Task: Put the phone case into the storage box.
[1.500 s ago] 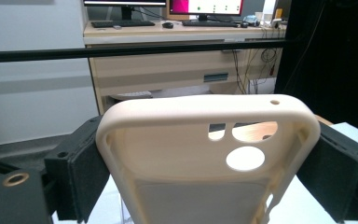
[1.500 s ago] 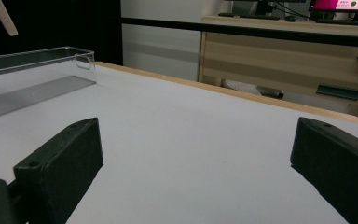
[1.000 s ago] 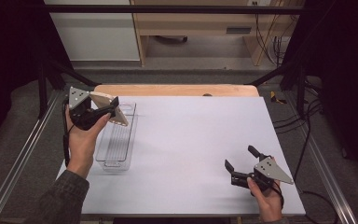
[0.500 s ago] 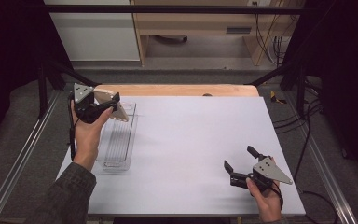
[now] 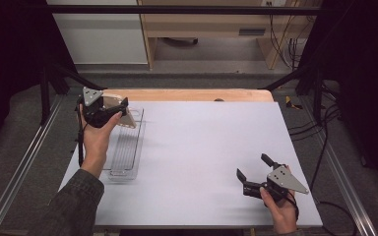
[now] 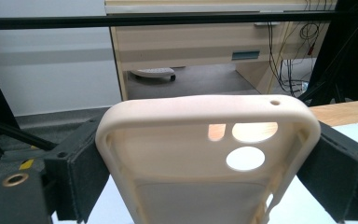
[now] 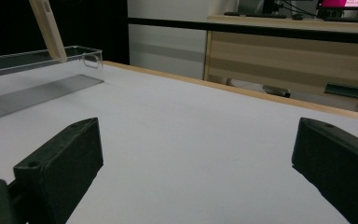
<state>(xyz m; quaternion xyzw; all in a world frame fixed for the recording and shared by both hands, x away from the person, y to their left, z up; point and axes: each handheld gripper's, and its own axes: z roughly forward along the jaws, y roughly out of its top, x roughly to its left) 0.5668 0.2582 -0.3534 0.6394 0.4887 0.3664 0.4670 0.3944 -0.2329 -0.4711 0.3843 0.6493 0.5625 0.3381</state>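
Phone case (image 6: 186, 186) clamped between left gripper's (image 5: 109, 112) jaws

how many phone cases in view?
1: a cream rubbery phone case, clamped in the left gripper above the far end of the clear plastic tray.

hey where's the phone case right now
The cream phone case is clamped between the left gripper jaws, held in the air over the far end of the clear tray, at the table's left side in the high view.

light: even, overhead | table (image 5: 202, 147): bright, soft shadows | surroundings: dark | gripper views: near jaws blurred
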